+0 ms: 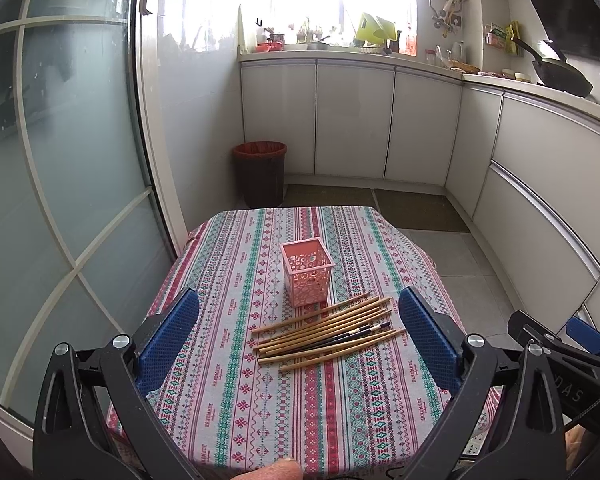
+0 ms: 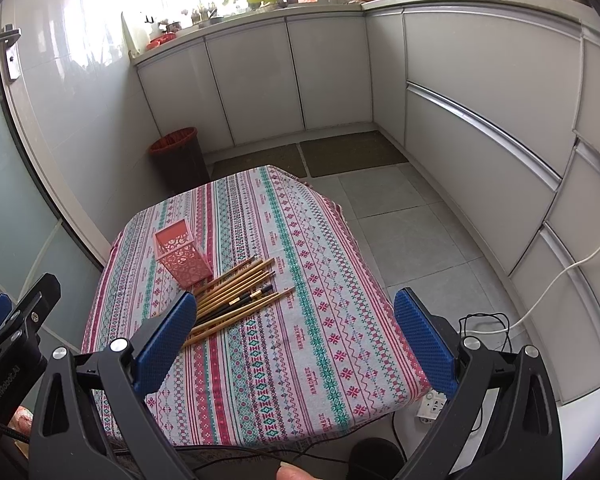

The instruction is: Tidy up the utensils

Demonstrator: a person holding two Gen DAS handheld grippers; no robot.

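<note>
In the left wrist view, the left gripper [image 1: 300, 328] hangs over the near part of a table covered with a striped patterned tablecloth [image 1: 236, 400]. Its jaws are spread wide and hold nothing; the blue pads [image 1: 168, 344] stand well apart at either side. Between them, but farther out on the cloth and not touching either pad, lies a loose bundle of chopsticks [image 1: 324, 330] — mostly pale wooden ones, with a darker pair among them, all slanting up to the right. Just beyond the bundle stands a pink perforated holder [image 1: 307, 276], upright, open at the top, its base right by the uppermost sticks. Part of the right gripper [image 1: 572, 368] shows at the right edge. A dark bin with a red liner [image 1: 260, 172] stands on the floor past the table.

In the right wrist view, the right gripper [image 2: 296, 336] is also wide open and empty, held over the table's near right part. The chopsticks [image 2: 240, 296] lie to the left of the gap — their near ends pass behind the left-hand pad [image 2: 164, 344]; whether they touch it cannot be told. The holder [image 2: 182, 256] stands upright beyond them, farther left. The right-hand pad hangs over the table's edge, above the tiled floor [image 2: 404, 240] and a white power strip [image 2: 432, 408].
</note>
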